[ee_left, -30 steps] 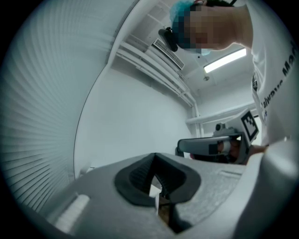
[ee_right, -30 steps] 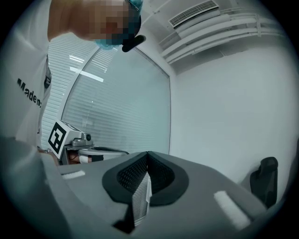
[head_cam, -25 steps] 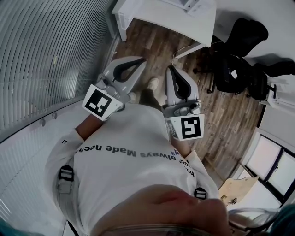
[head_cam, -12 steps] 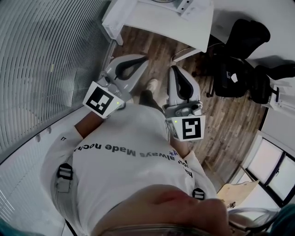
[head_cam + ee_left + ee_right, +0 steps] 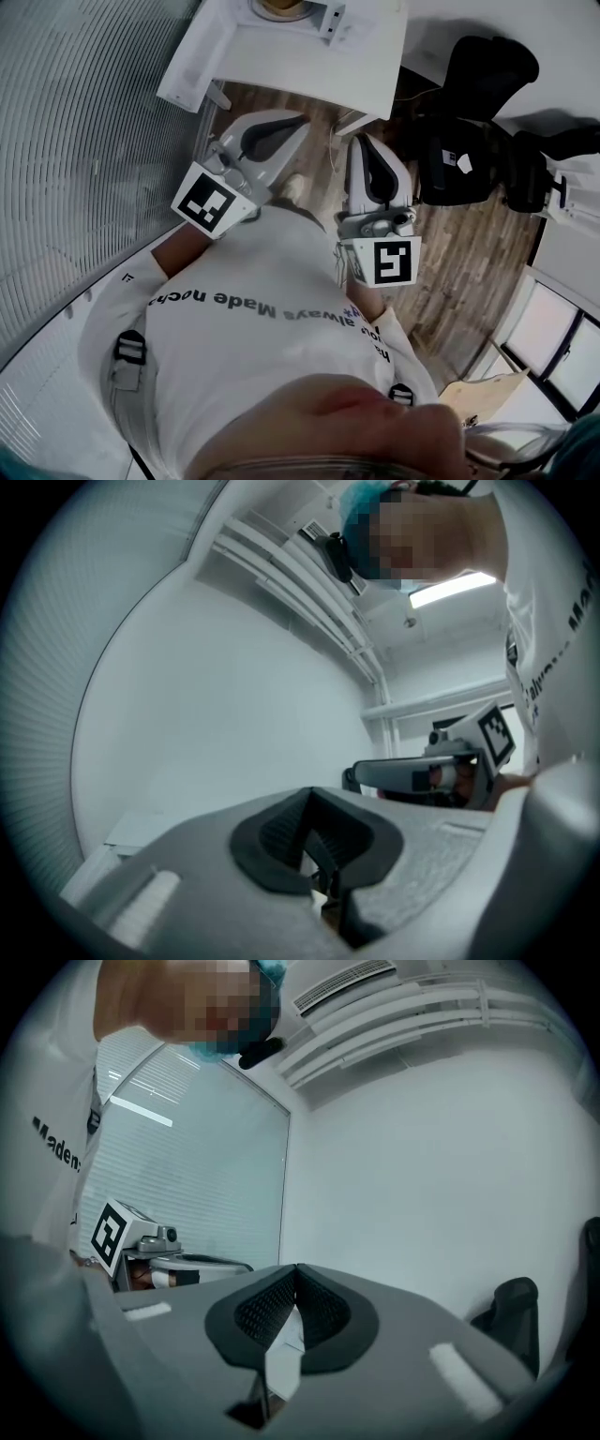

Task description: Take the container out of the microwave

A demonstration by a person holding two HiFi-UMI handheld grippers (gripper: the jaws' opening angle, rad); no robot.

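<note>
Neither a microwave nor a container can be made out in any view. In the head view my left gripper (image 5: 298, 122) and my right gripper (image 5: 359, 141) are held level side by side in front of the person's white shirt. Both have their jaws shut with nothing between them. They point toward a white table (image 5: 309, 66) just ahead. At that table's far edge lie a round brownish thing (image 5: 277, 7) and a small white box (image 5: 330, 19), both cut off by the frame. The left gripper view shows shut jaws (image 5: 309, 796) against a bare white wall. The right gripper view shows shut jaws (image 5: 295, 1269) likewise.
A glass wall with blinds (image 5: 75, 141) runs along the left. Right of the table stand a black office chair (image 5: 487, 70) and black bags (image 5: 450, 169) on the wood floor (image 5: 469, 253). A light wooden piece (image 5: 483, 384) and a window are at the lower right.
The white table has slid down the head view and closer to the gripper tips as the person walks toward it. Both grippers keep their pose and stay shut.
</note>
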